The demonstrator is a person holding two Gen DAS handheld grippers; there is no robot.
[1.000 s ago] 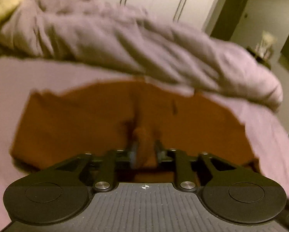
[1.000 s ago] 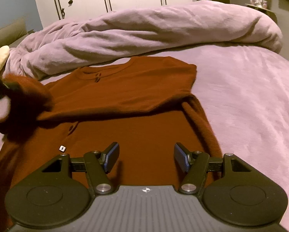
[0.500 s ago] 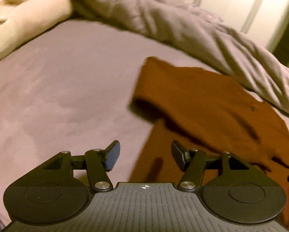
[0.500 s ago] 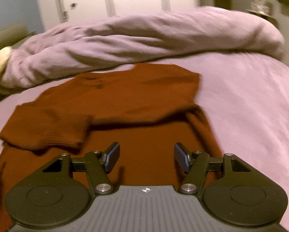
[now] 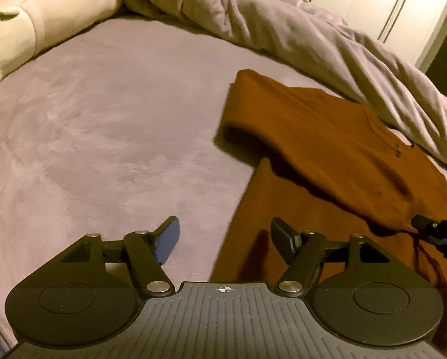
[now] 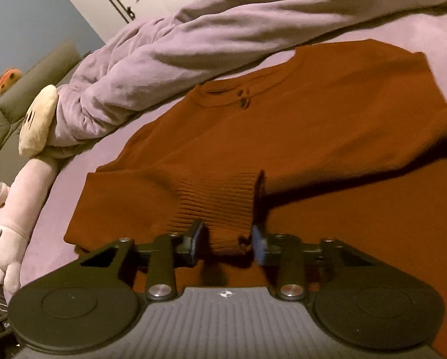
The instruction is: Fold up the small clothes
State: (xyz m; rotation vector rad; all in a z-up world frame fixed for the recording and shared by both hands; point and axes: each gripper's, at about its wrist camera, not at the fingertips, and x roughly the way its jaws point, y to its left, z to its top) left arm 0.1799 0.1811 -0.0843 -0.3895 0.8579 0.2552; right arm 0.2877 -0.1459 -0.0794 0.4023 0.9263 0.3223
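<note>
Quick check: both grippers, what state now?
Left gripper: opening, nothing between its fingers.
Right gripper: closing around the rust-brown knitted sweater's ribbed cuff.

Rust knit sweater (image 6: 328, 137) (ribbed cuff), plush lilac bedcover (image 5: 103, 137)

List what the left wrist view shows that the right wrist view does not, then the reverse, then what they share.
Left wrist only: the left gripper, jaws opening with nothing between them, above the sweater's side edge.

Right wrist only: the ribbed cuff between the closing jaws of the right gripper, and the buttoned neckline seen head-on.

Both: the rust sweater, the bunched duvet, the pink plush toy.
</note>
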